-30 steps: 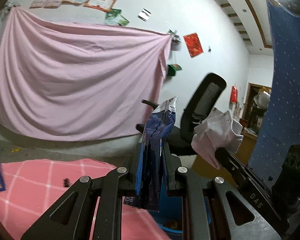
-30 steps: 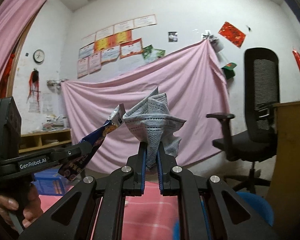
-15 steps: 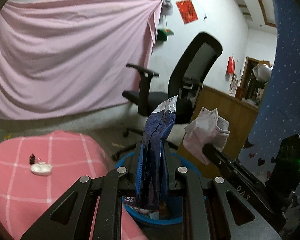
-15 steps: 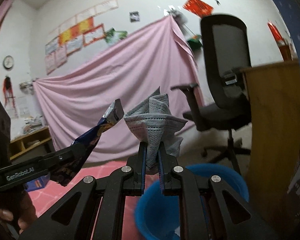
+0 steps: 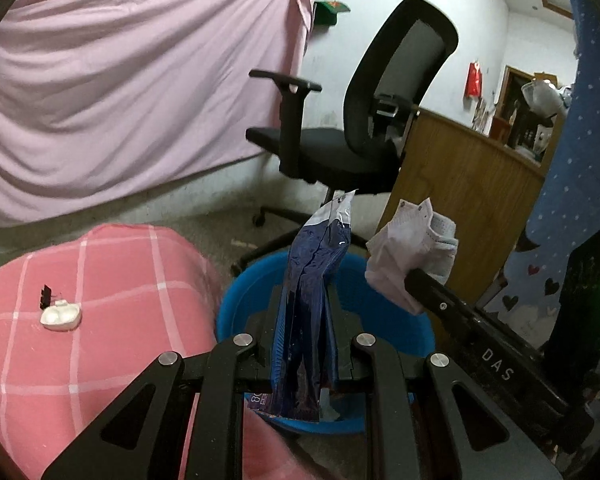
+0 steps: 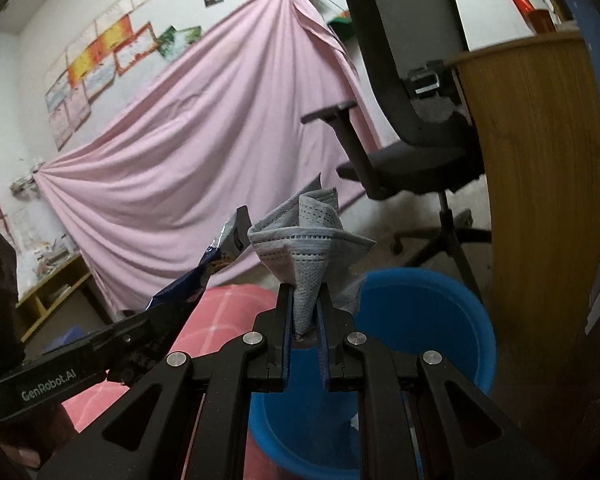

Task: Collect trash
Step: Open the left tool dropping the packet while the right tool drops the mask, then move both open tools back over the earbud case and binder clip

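My left gripper is shut on a dark blue snack wrapper and holds it upright over the blue bin. My right gripper is shut on a crumpled grey face mask above the same blue bin. In the left wrist view the mask and the right gripper's finger show at the right, over the bin's far rim. In the right wrist view the wrapper and the left gripper show at the left.
A table with a pink checked cloth stands left of the bin, with a small white object and a black clip on it. A black office chair and a wooden desk panel stand behind the bin.
Both grippers have tilted down and moved toward the bin, which now shows below them. Each keeps its hold on its piece of trash.
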`<state>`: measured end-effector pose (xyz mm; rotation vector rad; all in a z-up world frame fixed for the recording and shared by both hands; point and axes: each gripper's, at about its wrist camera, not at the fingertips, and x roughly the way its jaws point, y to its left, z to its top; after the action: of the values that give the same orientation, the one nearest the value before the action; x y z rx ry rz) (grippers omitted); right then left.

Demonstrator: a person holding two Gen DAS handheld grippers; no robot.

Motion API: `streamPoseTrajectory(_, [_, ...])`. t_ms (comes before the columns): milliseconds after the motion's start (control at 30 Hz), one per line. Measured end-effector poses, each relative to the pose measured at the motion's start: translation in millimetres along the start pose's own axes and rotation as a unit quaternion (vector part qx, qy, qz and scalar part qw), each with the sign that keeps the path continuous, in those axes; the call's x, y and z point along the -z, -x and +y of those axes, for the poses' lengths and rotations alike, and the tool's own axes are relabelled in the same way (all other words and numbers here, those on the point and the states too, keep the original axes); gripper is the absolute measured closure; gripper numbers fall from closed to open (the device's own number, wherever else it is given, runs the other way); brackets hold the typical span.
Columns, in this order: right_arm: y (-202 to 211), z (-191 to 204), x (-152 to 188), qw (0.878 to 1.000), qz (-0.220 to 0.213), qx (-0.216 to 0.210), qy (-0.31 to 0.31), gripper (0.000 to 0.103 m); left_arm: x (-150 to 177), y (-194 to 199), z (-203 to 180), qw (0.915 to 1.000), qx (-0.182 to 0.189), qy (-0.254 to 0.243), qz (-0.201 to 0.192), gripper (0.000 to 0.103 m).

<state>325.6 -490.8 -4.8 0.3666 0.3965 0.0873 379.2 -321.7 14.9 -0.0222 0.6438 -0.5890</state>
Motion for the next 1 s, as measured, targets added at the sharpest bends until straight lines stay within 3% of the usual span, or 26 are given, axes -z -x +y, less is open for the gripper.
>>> streamPoseTrajectory(267, [-6.3, -7.2, 3.5, 0.999, 0.029, 0.015, -0.018, 0.091, 1.6, -21.0, 13.8, 0.9983, -0.001, 0.033, 0.047, 0.088])
streamPoseTrajectory(367, [-9.7, -11.0, 5.2, 0.998, 0.042, 0.022, -0.028, 0.082, 3.3, -24.7, 19.0, 0.9973, -0.006, 0.040, 0.061, 0.087])
streamPoseTrajectory(400, [-10.8, -11.8, 6.1, 0.998, 0.047, 0.022, -0.032, 0.075, 3.7, -24.7, 20.3, 0.9972, -0.009, 0.040, 0.062, 0.086])
streamPoseTrajectory(567, [-14.0, -15.3, 7.8, 0.997, 0.061, 0.032, -0.040, 0.074, 5.0, -21.4, 27.8, 0.9970, -0.015, 0.049, 0.058, 0.077])
streamPoseTrajectory(733, [-11.9, -15.0, 5.8, 0.997, 0.055, 0.034, -0.046, 0.062, 4.2, -13.5, 34.2, 0.9970, -0.028, 0.051, 0.051, 0.075])
streamPoseTrajectory(967, [-8.6, -1.9, -0.6, 0.998, 0.040, 0.029, -0.039, 0.056, 1.7, 11.9, 50.2, 0.9965, -0.050, 0.061, 0.029, 0.060])
streamPoseTrajectory(1000, [-8.8, 0.8, -1.3, 0.998, 0.039, 0.026, -0.038, 0.050, 0.9, 16.6, 53.2, 0.9963, -0.055, 0.063, 0.024, 0.057])
